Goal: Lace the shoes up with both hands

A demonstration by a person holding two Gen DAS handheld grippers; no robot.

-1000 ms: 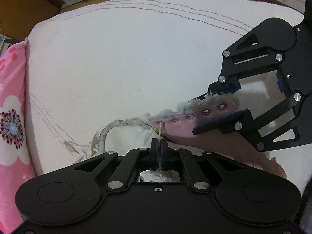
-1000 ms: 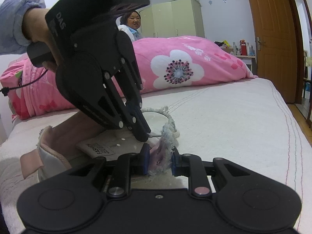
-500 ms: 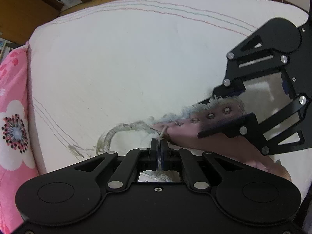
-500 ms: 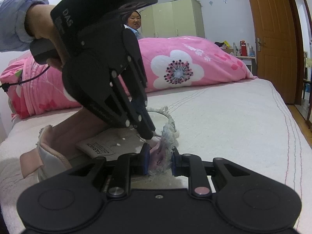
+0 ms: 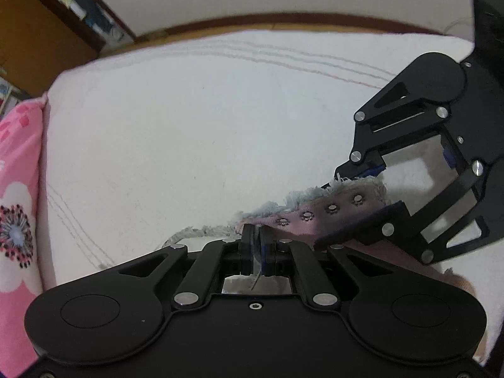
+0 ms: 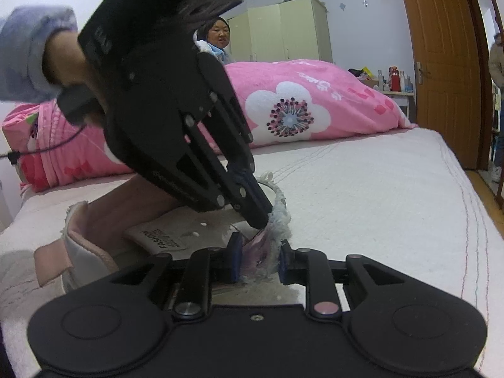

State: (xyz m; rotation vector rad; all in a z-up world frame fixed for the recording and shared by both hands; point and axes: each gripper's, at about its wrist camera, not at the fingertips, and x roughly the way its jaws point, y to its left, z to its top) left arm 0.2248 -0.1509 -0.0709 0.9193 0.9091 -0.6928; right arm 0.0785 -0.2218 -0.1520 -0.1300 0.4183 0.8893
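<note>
A pink shoe (image 6: 94,220) lies on the white bed (image 5: 189,126). Its frayed eyelet flap (image 5: 315,217) carries a row of metal eyelets. My right gripper (image 6: 260,258) is clamped on this flap (image 6: 263,249); its jaws are opening a little, but the pads still press on the fabric. My left gripper (image 5: 255,245) points steeply down at the flap's lower end. Its jaws are opening, with a narrow gap and a thin pale sliver of the lace between the pads. The frayed lace (image 5: 195,231) loops away to the left. In the right wrist view the left gripper (image 6: 260,219) tips touch the flap's fringe.
A pink flowered quilt (image 6: 299,107) lies along the bed's far side, also seen as the quilt (image 5: 15,204) at the left. A person sits behind it. A wardrobe (image 6: 283,31) and a wooden door (image 6: 441,63) stand beyond. The bed's edge runs at the right.
My left gripper has tilted and shifted toward the eyelet row, and its pads have parted. The lace tip that stuck out above them no longer shows there. The right gripper kept still.
</note>
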